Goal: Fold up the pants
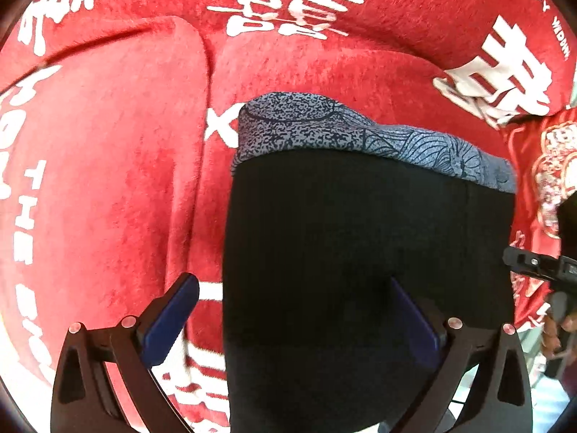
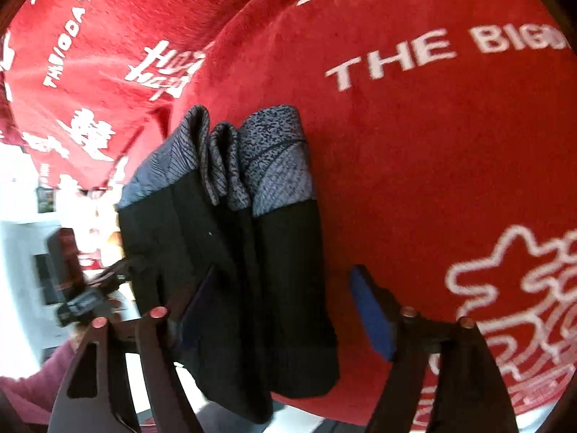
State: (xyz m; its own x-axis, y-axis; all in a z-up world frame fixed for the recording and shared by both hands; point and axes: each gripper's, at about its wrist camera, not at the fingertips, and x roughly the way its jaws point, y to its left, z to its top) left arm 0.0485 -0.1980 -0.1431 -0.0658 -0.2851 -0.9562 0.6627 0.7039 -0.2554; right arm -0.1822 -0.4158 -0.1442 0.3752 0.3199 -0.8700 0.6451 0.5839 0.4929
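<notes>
The pants (image 1: pixel 360 238) are black with a grey patterned waistband (image 1: pixel 353 133) and lie folded on a red cushion. My left gripper (image 1: pixel 295 310) is open, its blue pads either side of the pants' left edge. In the right wrist view the folded pants (image 2: pixel 252 252) hang over the cushion's edge, the waistband (image 2: pixel 259 166) bunched at the top. My right gripper (image 2: pixel 285 306) is open, with the pants between its blue pads. The right gripper also shows at the right edge of the left wrist view (image 1: pixel 541 270).
The red sofa cover (image 1: pixel 108 180) with white lettering spans both views, with a seam between two cushions (image 1: pixel 205 144). A red patterned cloth (image 1: pixel 541 187) lies to the right. The other gripper (image 2: pixel 90 296) and a pale floor (image 2: pixel 21 270) show at the left of the right wrist view.
</notes>
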